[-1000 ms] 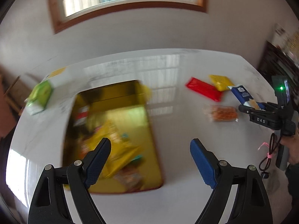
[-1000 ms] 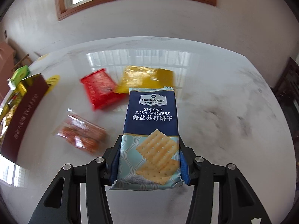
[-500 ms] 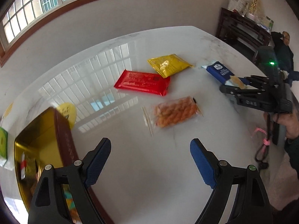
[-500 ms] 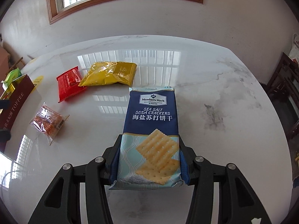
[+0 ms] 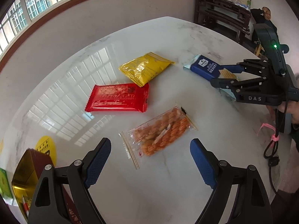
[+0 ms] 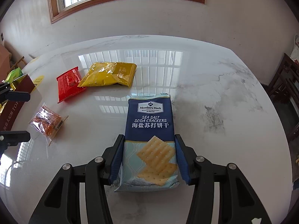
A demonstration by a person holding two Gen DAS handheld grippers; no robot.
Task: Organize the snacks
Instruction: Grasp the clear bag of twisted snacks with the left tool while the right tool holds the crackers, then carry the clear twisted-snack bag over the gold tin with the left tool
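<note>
- Right gripper point(image 6: 149, 156) clenched on the soda cracker pack point(image 6: 149, 130); both pads press its long sides near the lower end, the rest of the pack sticks out ahead of the jaws. Can't tell whether it is lifted or resting on the marble table point(image 6: 214, 78).
- Left gripper point(image 5: 149, 155) released, jaws wide, nothing between the pads. Clear pack of orange snacks point(image 5: 158, 132) lies on the table just ahead of the gap, slightly toward the right finger, not touched.
- Further ahead of the left jaws: red pack point(image 5: 117, 99), and beyond it the yellow pack point(image 5: 145, 69), whose corner overlaps the red one's edge. Both loose on the table.
- Gold tin box point(image 5: 26, 171) sits behind and outside the left finger, at frame edge; some wrappers show inside, contents otherwise unclear. Green pack point(image 5: 4, 183) lies outside the tin, at the far left edge.
- Progress, my read: partway. Some items look boxed already; cracker pack in hand but not yet in the tin; orange, red and yellow packs left, maybe the green one too.
- Likely next for left: close on the orange pack.
</note>
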